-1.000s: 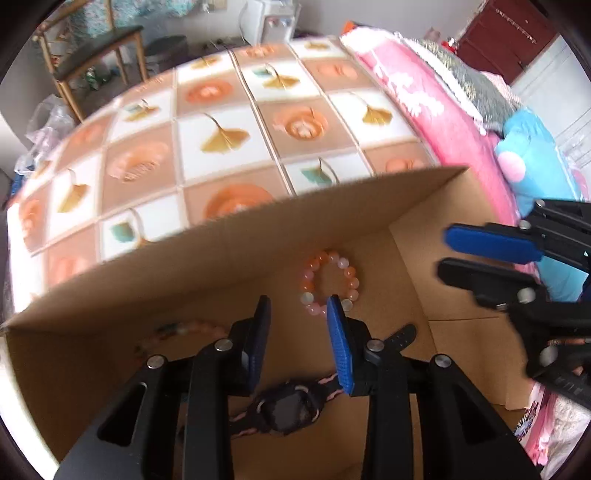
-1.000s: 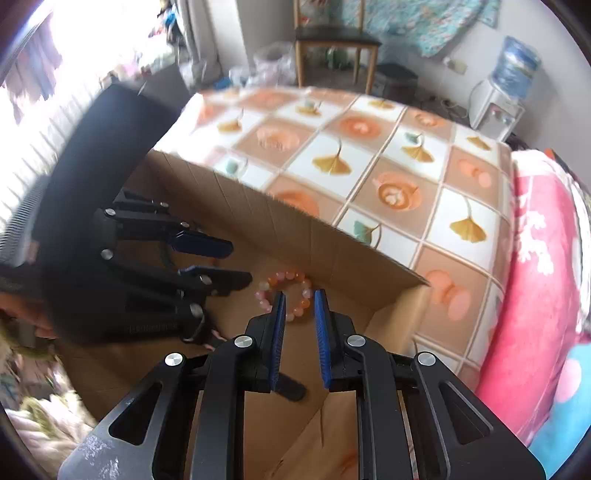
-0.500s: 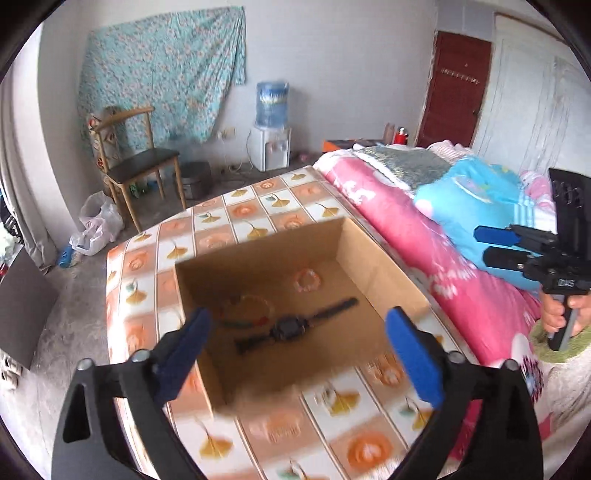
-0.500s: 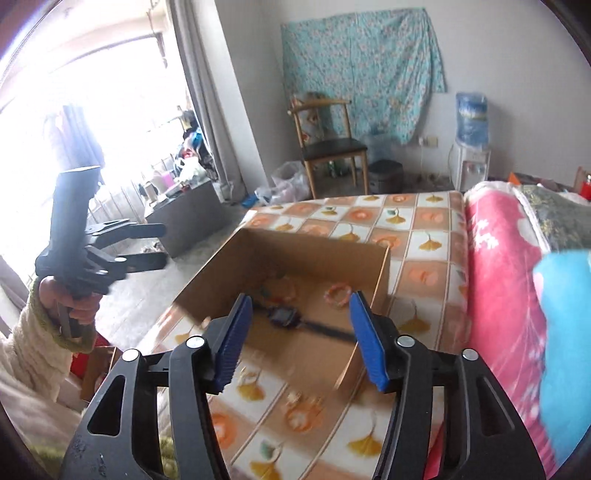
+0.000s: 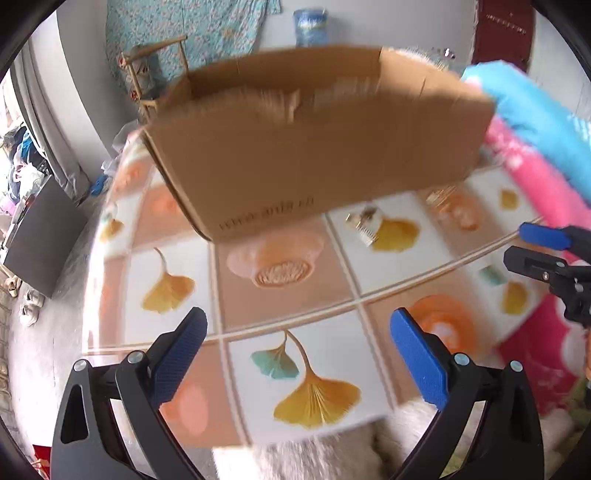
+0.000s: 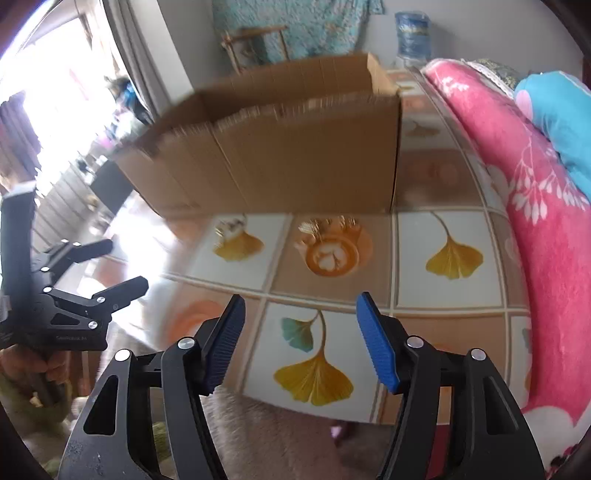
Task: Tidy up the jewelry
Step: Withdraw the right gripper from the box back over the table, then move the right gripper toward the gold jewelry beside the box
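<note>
**Next pieces wait by the box**

Both your hand-held grippers hold nothing: left [image 5: 295, 354] spread wide, right [image 6: 299, 339] opening. Two gold jewelry pieces [image 6: 328, 225] lie on the table [image 6: 443, 295] just before the box [image 6: 295, 158]. Reach forward and pinch one.

tabletop [image 5: 399, 273]: tiled cloth with ginkgo leaves and orange flowers
blanket [image 6: 535, 206]: pink, floral, along the tabletop's right edge
pillow [image 6: 561, 118]: blue, on the blanket
chair [image 5: 147, 70]: wooden, by the far wall
water bottle [image 6: 412, 33]: blue, far wall
wall cloth [image 5: 192, 26]: teal, patterned
</note>
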